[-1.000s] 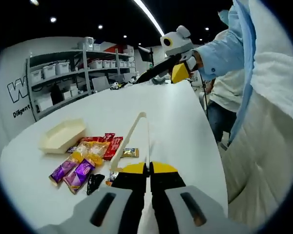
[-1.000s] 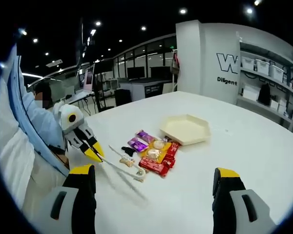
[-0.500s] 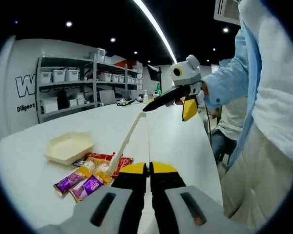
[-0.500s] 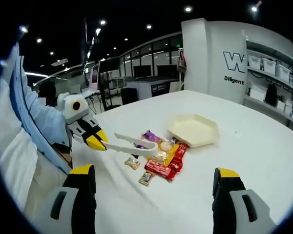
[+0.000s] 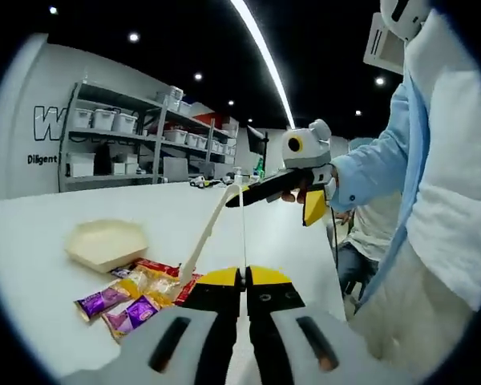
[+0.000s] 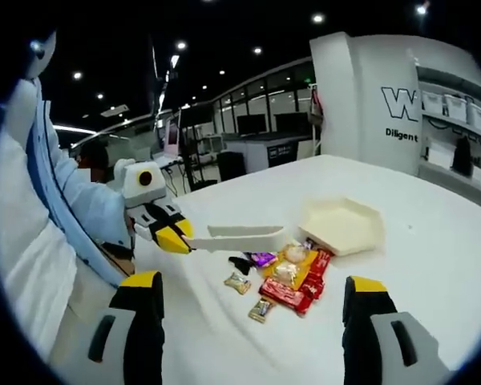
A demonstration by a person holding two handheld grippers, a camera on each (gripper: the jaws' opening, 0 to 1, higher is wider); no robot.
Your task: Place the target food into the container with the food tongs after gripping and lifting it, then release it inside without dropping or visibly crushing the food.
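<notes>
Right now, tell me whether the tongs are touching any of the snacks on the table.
Apart. The right gripper view shows the tongs, held by the left gripper, level in the air above the snack pile, with bare table visible beneath them.

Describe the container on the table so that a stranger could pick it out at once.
On the white table, find the heap of snack packets. At its far edge lies the tray: pale cream, six-sided, shallow and empty, unlike the bright wrappers.

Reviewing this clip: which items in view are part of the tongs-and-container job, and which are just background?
Job items:
- food tongs, held in the left gripper
- cream container
- wrapped snacks
- right gripper, open

Background:
- storage shelves with bins
- white table (work surface)
</notes>
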